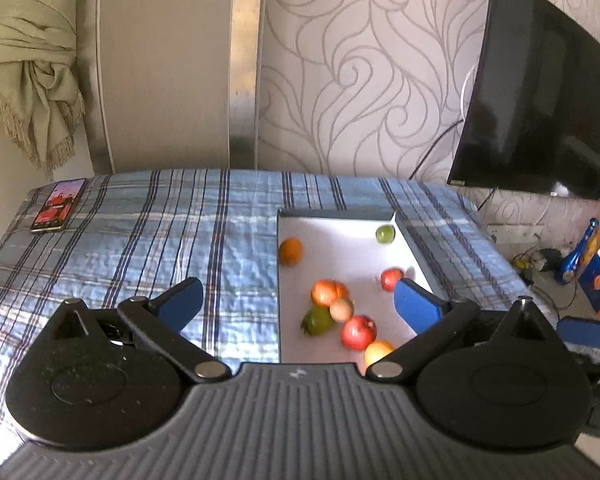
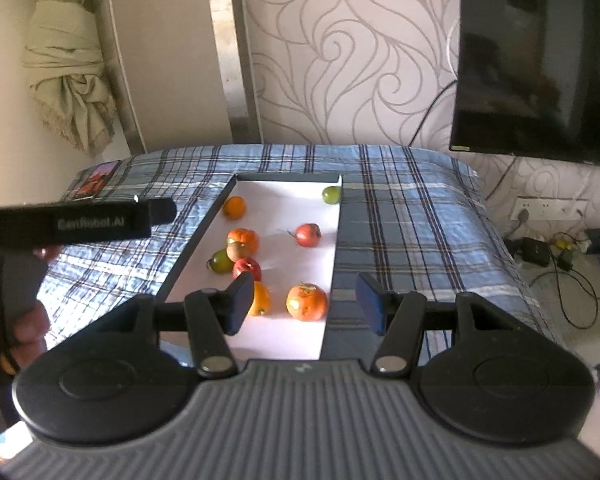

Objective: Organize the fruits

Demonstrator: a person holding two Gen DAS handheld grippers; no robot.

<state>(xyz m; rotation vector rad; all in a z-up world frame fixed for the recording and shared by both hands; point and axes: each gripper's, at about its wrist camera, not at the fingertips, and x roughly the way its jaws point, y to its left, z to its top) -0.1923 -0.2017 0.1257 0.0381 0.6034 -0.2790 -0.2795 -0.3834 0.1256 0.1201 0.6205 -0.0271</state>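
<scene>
A white tray (image 1: 340, 240) (image 2: 292, 204) lies on the plaid bed and holds several fruits. Among them are an orange (image 1: 290, 251), a green fruit (image 1: 385, 234) in the far corner, and a red apple (image 1: 359, 332). My left gripper (image 1: 298, 304) hangs open wide over the tray's left edge, with nothing between its fingers. My right gripper (image 2: 306, 303) is open above the tray's near end. An orange-red fruit (image 2: 307, 302) rests in the tray below the gap, clear of both pads. A yellow-orange fruit (image 2: 260, 299) sits partly behind the right gripper's left finger.
A phone (image 1: 58, 205) lies at the bed's far left corner. A dark TV (image 1: 540, 100) hangs on the patterned wall at right. Cables and a wall socket (image 2: 548, 208) are low at right beside the bed. A hand (image 2: 28, 328) holds the left gripper's black body (image 2: 80, 224).
</scene>
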